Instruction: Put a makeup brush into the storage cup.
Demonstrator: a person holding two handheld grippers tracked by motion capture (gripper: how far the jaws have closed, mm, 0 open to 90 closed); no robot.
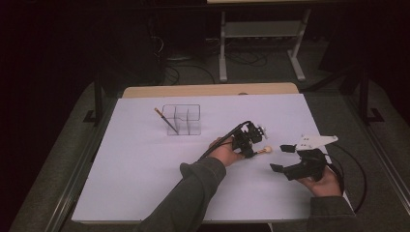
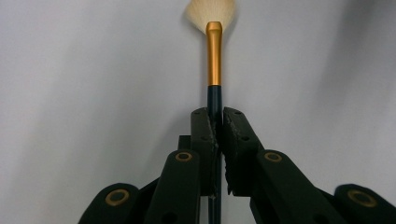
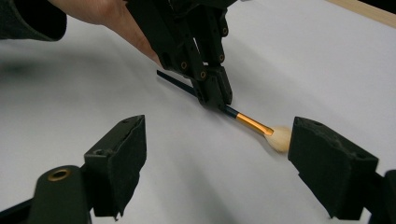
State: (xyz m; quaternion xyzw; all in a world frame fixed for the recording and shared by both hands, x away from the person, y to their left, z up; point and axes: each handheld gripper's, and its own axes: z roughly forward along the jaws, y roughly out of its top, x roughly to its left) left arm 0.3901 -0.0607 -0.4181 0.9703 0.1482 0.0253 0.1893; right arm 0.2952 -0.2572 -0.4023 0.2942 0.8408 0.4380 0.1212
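Note:
A makeup brush (image 2: 214,60) with a dark handle, gold ferrule and cream bristles lies low over the white table. My left gripper (image 2: 218,119) is shut on its dark handle, just behind the ferrule. In the high view the brush (image 1: 264,150) points right from the left gripper (image 1: 252,152) near the table's middle. My right gripper (image 1: 282,158) stands open just to the right of the bristles, holding nothing. In the right gripper view its jaws (image 3: 219,128) stand wide apart, with the brush (image 3: 252,123) and the left gripper (image 3: 217,93) ahead of them.
A clear compartmented box (image 1: 182,120) stands at the back left of the white sheet (image 1: 145,169), with a second dark-handled brush (image 1: 166,120) leaning out of its left side. A wooden table edge (image 1: 208,90) runs along the back.

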